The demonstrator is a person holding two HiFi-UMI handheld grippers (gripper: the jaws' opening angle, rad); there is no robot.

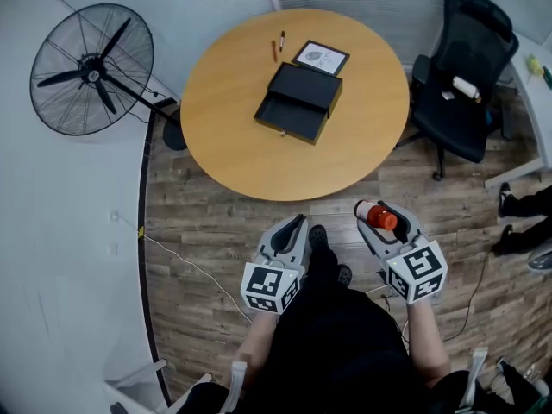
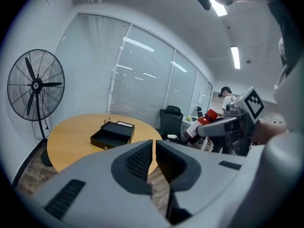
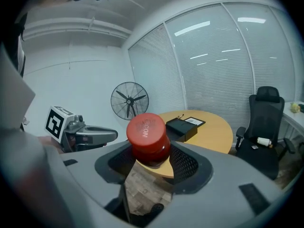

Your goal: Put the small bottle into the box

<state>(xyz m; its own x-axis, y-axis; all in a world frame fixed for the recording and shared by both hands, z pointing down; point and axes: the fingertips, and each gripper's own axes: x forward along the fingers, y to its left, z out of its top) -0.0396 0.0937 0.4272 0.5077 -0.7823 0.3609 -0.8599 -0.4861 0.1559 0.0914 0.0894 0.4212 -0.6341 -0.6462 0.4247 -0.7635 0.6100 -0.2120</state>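
**Clerk:** Head view, room first?

**Inspector:** Wood-plank floor (image 1: pixel 198 231), pale walls, blinds at the far side. One round wooden table (image 1: pixel 233 136). One standing fan (image 1: pixel 92 69) to its left, one black office chair (image 1: pixel 466 76) to its right.

**Clerk:** Count on the table?

**Inspector:** One black box (image 1: pixel 297 102), open, near the middle. One framed card (image 1: pixel 321 57) just behind it. Two thin pen-like sticks (image 1: pixel 278 45) beside the card. Nothing else noted there.

**Clerk:** Grippers?

**Inspector:** Two, each with one marker cube, both low in frame over the floor and short of the table edge. Left gripper (image 1: pixel 299 221) bare. Right gripper (image 1: pixel 369 211) carrying one small bottle (image 1: pixel 380 216), red cap uppermost. Bottle well apart from the box and clear of the table. Dark shoes (image 1: pixel 516 203) of another person at the right edge, count unclear.

**Clerk:** Left gripper view?

**Inspector:** Jaws drawn together, only a thin slit between the pads, nothing held. Table, box and fan ahead. Right gripper off to the right side, red-capped bottle in it. One seated person far back, too small for detail.

**Clerk:** Right gripper view?

**Inspector:** Jaws clamped on the bottle, one pad on each side, red cap facing the camera. Print on the cap not legible. Table and box beyond, apart from the bottle. Left gripper at the left, fan behind it, chair at the right.
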